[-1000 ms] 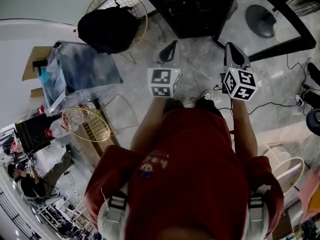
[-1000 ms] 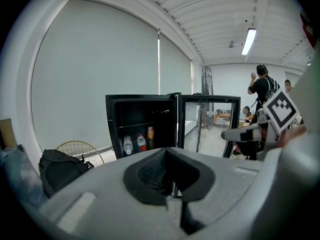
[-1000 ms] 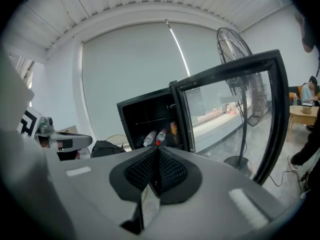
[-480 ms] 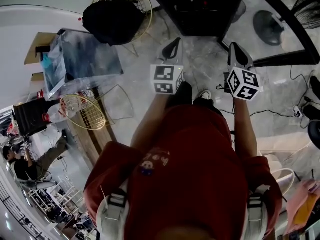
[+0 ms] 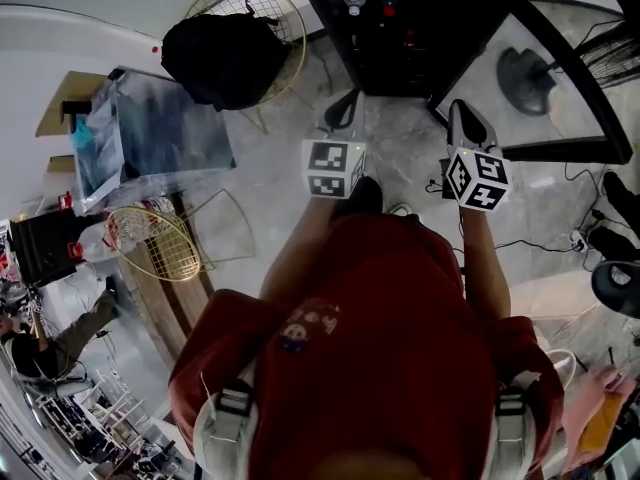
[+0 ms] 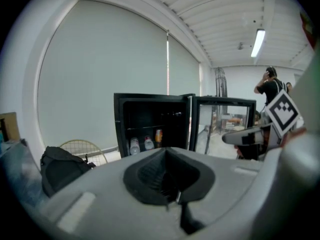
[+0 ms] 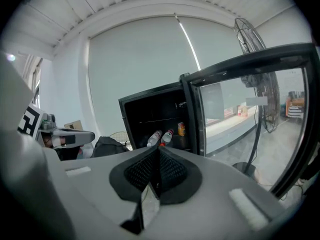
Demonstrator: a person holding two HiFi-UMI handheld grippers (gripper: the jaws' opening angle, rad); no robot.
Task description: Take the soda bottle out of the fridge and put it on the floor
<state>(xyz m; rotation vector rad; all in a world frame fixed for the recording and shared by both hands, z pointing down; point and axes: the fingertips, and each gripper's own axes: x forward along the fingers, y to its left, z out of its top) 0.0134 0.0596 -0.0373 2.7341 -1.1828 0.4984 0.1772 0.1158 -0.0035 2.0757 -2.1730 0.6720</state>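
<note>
Bottle [image 7: 167,135], 12 o'clock in fridge [image 7: 145,111]: likely handling heavy, slippery (gripping mid-body wisest); holding left gripper [image 5: 347,100], right gripper [image 5: 462,113] jaws pressed together, empty.

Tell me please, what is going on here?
A person in a red top stands facing an open black fridge, with a claw in each hand. The left claw and the right claw are both shut and hold nothing. Two bottles and a can sit on a fridge shelf; nothing is taken out yet.
</note>
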